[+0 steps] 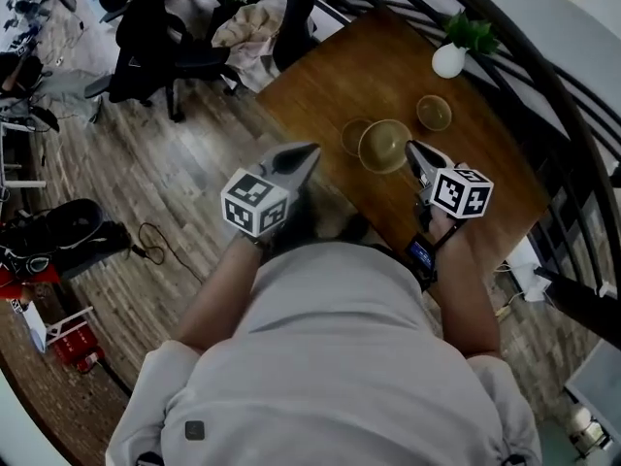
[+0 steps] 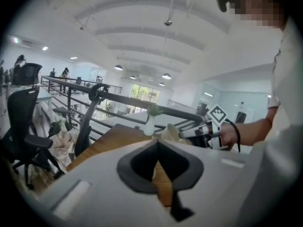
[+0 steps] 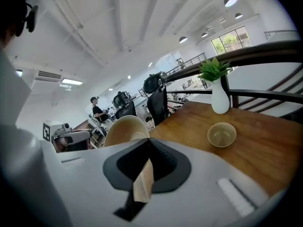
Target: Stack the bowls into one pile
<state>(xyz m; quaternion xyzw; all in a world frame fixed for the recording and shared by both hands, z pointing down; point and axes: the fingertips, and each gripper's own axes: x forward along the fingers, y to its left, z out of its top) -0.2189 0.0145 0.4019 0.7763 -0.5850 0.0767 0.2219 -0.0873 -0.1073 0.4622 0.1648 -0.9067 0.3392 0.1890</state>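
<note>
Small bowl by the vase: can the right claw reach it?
Probably reachable: bare table lies between the right claw and small bowl. But that claw is shut on the large bowl, so no grasp.

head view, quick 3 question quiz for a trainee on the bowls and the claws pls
1. How many bowls are in sight? A one, B three, C six
2. True or false: the right claw is shut on the big bowl.
3. What white thing stands at the table's far edge?
Key: 1 B: big bowl, half-hidden bowl, small bowl; 2 true; 3 the vase.
</note>
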